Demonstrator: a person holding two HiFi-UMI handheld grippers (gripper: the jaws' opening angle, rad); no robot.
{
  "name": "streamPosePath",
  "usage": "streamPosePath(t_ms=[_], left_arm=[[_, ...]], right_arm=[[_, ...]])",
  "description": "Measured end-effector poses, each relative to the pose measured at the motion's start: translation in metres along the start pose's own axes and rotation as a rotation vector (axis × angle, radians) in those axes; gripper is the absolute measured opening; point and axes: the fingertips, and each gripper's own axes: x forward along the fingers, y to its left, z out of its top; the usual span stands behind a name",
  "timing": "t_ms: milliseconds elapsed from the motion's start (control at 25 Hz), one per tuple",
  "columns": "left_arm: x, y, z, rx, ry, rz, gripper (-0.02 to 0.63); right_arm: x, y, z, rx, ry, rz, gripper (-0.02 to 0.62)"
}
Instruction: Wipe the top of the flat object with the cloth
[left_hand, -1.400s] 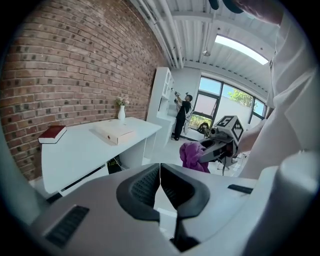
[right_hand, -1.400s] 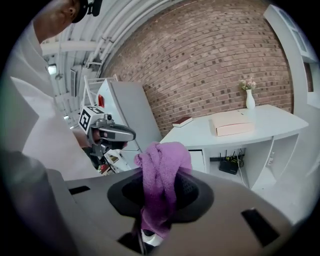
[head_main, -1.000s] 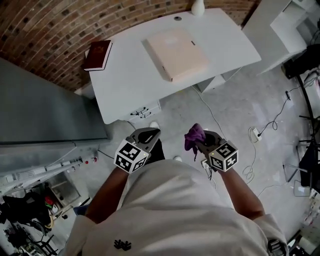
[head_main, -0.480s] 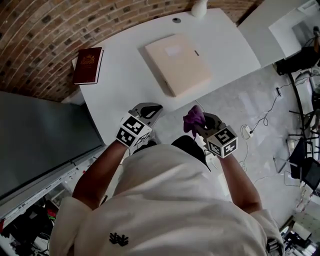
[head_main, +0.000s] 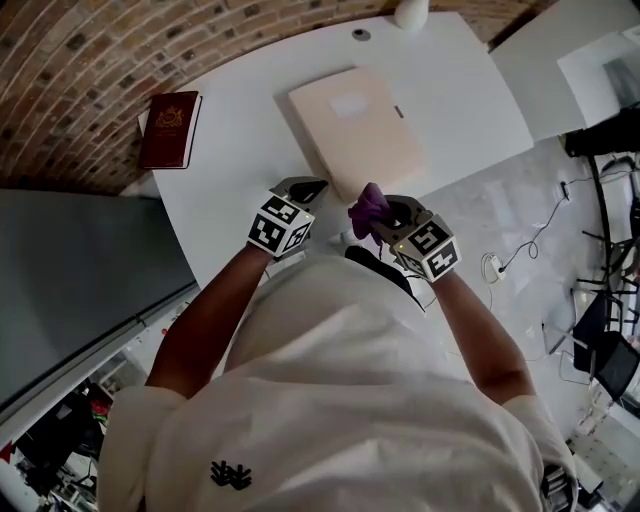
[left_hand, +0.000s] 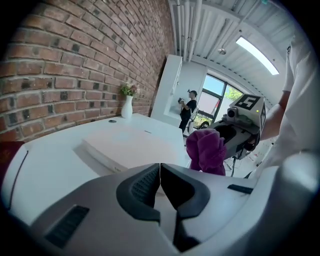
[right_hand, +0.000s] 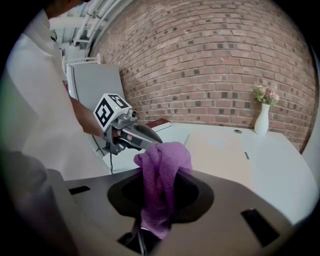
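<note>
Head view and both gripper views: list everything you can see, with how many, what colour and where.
table: one, white, against the brick wall
flat object: one, beige, lying on the table
book: one, dark red, at the table's left end
vase: one, white, holding flowers, at the table's far edge
cloth: one, purple, bunched between the right gripper's jaws
cable: at least one, pale, on the grey floor right of the table
bystander: one, in dark clothes, far off by a window
left gripper: one, grey, jaws together and empty, over the table's near edge
right gripper: one, grey, shut on the cloth, near the flat object's near edge
</note>
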Motion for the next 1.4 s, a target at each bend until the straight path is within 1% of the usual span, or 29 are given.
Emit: streamPosePath(t_ms=[160, 320, 560, 680, 800, 920, 1080, 1240, 1400], left_arm=[[0.031, 0.013, 0.003, -0.028, 0.021, 0.025, 0.025], [0.059, 0.022, -0.007, -0.057, 0.061, 0.036, 0.025], [0.082, 0.03, -0.016, -0.09, 0.116, 0.063, 0.025], [0.088, 0.03, -0.019, -0.094, 0.14, 0.062, 0.025], [0.092, 0.032, -0.017, -0.095, 0.148, 0.055, 0.025], [0.092, 0.032, -0.018, -0.088, 0.155, 0.046, 0.025], [0.093, 0.032, -0.017, -0.075, 0.158, 0.055, 0.025], [0.093, 0.032, -0.017, -0.104, 0.148, 0.047, 0.025], [0.092, 0.032, -0.016, -0.112, 0.142, 0.048, 0.025]], right_arm=[[0.023, -0.013, -0.002, -0.053, 0.041, 0.074, 0.114], [0.045, -0.02, -0.008, -0.098, 0.065, 0.132, 0.114], [0.07, -0.028, -0.02, -0.119, 0.095, 0.197, 0.114], [0.074, -0.037, -0.025, -0.099, 0.099, 0.211, 0.115], [0.071, -0.052, -0.027, -0.078, 0.105, 0.204, 0.115], [0.065, -0.074, -0.031, -0.021, 0.092, 0.181, 0.115], [0.05, -0.115, -0.042, 0.041, 0.092, 0.112, 0.115], [0.03, -0.157, -0.049, 0.081, 0.093, 0.04, 0.115], [0.014, -0.196, -0.057, 0.106, 0.101, -0.026, 0.115]])
